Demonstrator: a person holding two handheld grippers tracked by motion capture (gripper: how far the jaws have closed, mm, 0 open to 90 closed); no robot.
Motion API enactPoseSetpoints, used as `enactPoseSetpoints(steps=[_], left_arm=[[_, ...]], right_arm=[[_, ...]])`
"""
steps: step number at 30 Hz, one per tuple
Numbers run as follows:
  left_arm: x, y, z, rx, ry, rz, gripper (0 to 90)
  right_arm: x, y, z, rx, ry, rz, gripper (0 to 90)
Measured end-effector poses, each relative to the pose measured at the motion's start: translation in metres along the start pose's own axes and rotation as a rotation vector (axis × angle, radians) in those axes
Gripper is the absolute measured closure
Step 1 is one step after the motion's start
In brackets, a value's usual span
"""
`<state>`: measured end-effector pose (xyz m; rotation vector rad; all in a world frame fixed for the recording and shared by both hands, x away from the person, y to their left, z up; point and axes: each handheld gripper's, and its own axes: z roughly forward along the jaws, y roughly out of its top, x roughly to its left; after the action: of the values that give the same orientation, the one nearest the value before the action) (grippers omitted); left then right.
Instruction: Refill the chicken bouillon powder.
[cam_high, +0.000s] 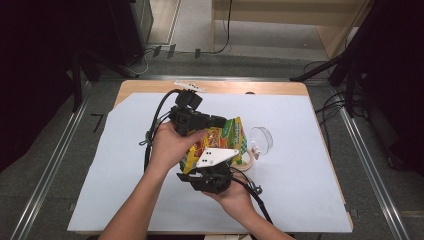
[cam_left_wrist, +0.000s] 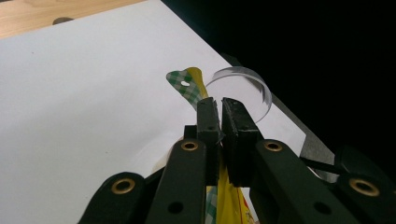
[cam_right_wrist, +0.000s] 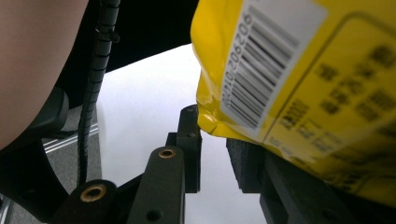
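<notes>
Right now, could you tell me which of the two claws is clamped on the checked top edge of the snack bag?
The left claw: its jaws pinch the green-checked seal of the snack bag. The right claw has a gap between its jaws, at the bag's yellow barcode end.

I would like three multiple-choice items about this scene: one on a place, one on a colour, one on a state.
1. Where does the clear round dish stand?
A. on the white sheet, right of the bag
B. on the floor
C. on top of the bag

2. What is the main colour of the bag?
A. blue
B. yellow
C. black

3. How do the jaws of the left gripper stand?
A. wide open over the sheet
B. shut on the dish
C. shut on the bag's edge

Answers:
1. A, since the high view shows the dish on the white sheet just right of the bag.
2. B, since the right gripper view shows a yellow pack with a barcode.
3. C, since the left gripper view shows the pads pressed together on the bag's thin edge.
</notes>
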<state>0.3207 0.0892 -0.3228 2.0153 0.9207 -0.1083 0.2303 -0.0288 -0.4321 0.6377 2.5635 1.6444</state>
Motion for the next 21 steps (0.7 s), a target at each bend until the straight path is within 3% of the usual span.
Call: enactPoseSetpoints(steps=[21], left_arm=[[0.0028,-0.0076,-0.003,0.008,-0.016,0.005,84.4]], right_arm=[[0.0014,-0.0077,0.0077,0.005,0.015,0.006,64.9]])
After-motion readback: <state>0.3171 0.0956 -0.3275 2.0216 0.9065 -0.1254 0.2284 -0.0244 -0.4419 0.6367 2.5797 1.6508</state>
